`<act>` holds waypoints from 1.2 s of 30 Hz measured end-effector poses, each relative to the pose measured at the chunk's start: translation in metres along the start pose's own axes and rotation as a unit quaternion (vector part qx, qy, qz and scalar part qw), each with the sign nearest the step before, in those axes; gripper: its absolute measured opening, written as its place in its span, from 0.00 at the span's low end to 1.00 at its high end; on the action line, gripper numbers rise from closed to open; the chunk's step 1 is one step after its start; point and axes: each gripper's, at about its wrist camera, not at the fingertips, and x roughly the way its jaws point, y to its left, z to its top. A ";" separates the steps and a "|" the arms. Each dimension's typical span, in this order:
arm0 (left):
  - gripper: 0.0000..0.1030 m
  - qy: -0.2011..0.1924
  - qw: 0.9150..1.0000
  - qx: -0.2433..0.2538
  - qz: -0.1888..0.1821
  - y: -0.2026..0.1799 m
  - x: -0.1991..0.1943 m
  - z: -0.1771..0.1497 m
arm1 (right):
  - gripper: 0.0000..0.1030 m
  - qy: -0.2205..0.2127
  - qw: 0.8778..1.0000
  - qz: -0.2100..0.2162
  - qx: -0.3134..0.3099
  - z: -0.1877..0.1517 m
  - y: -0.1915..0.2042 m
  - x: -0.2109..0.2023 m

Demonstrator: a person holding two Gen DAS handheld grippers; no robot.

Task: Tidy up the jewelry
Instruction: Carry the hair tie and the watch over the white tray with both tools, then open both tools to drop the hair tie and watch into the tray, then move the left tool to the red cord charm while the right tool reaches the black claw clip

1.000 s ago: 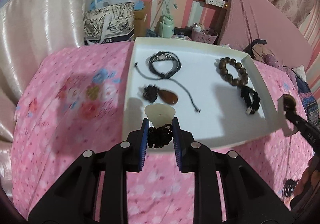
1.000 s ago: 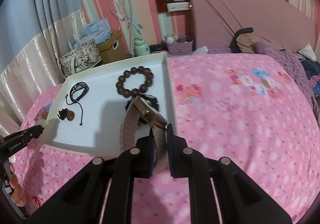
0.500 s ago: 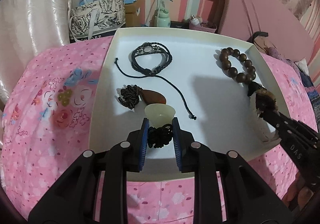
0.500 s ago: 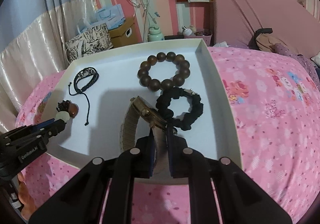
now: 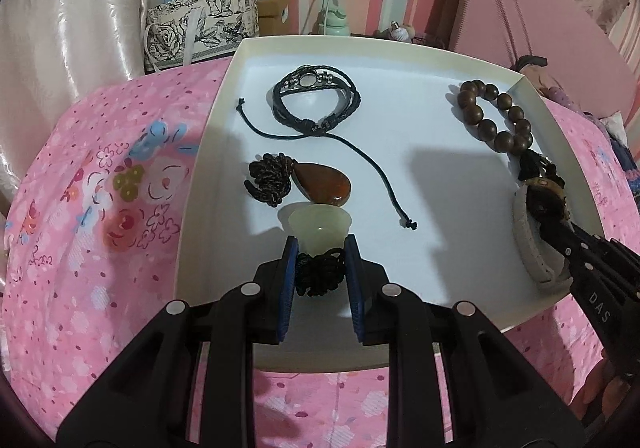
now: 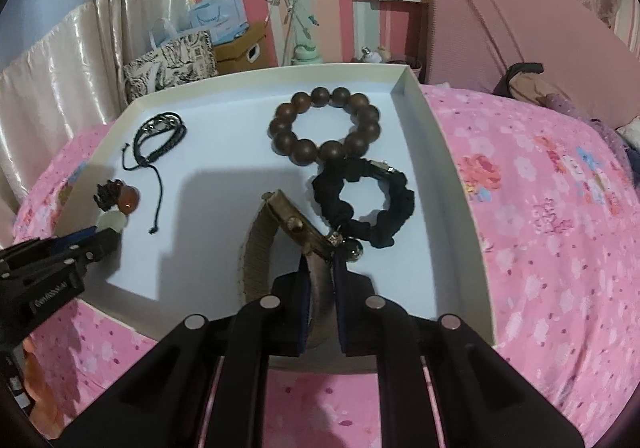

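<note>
A white tray [image 5: 208, 151] lies on the pink bed. My left gripper [image 5: 320, 248] is shut on a pale jade pendant [image 5: 320, 226] by its black knotted cord, low over the tray's near left part, just in front of an amber pendant [image 5: 324, 183]. My right gripper [image 6: 322, 268] is shut on a brown-strap watch [image 6: 280, 224], held over the tray's near right part beside a black scrunchie bracelet [image 6: 380, 203]. A wooden bead bracelet [image 6: 324, 123] and a black braided cord bracelet [image 5: 316, 99] lie farther back.
Pink floral bedding [image 6: 540, 207] surrounds the tray. A pink headboard [image 6: 520, 27] stands at the far right. Paper bags [image 5: 204, 19], a cardboard box and a green bottle [image 5: 334, 19] stand beyond the bed's far edge, with a cream curtain on the left.
Both grippers have moved forward and down over the tray, still holding their pieces. The tray and its contents look larger and closer in both views.
</note>
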 end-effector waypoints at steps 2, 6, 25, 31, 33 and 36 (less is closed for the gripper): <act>0.21 0.001 1.000 0.002 0.004 0.000 0.001 -0.001 | 0.10 0.001 1.000 0.002 0.004 -0.001 -0.003 0.001; 0.22 0.000 1.000 0.004 0.006 -0.001 0.001 -0.001 | 0.10 -0.002 1.000 0.005 0.004 -0.002 -0.005 0.003; 0.56 -0.021 1.000 0.010 -0.004 -0.010 -0.022 0.000 | 0.49 -0.014 1.000 0.009 0.010 0.006 -0.013 -0.020; 0.76 -0.052 0.999 0.013 -0.007 -0.012 -0.049 0.005 | 0.64 -0.041 0.999 0.001 0.019 0.015 -0.026 -0.041; 0.82 -0.062 0.998 0.007 -0.004 -0.010 -0.060 0.006 | 0.67 -0.044 0.999 -0.002 0.020 0.018 -0.028 -0.048; 0.84 -0.065 0.998 0.003 -0.002 -0.009 -0.074 0.004 | 0.76 -0.053 0.998 -0.003 0.021 0.019 -0.029 -0.065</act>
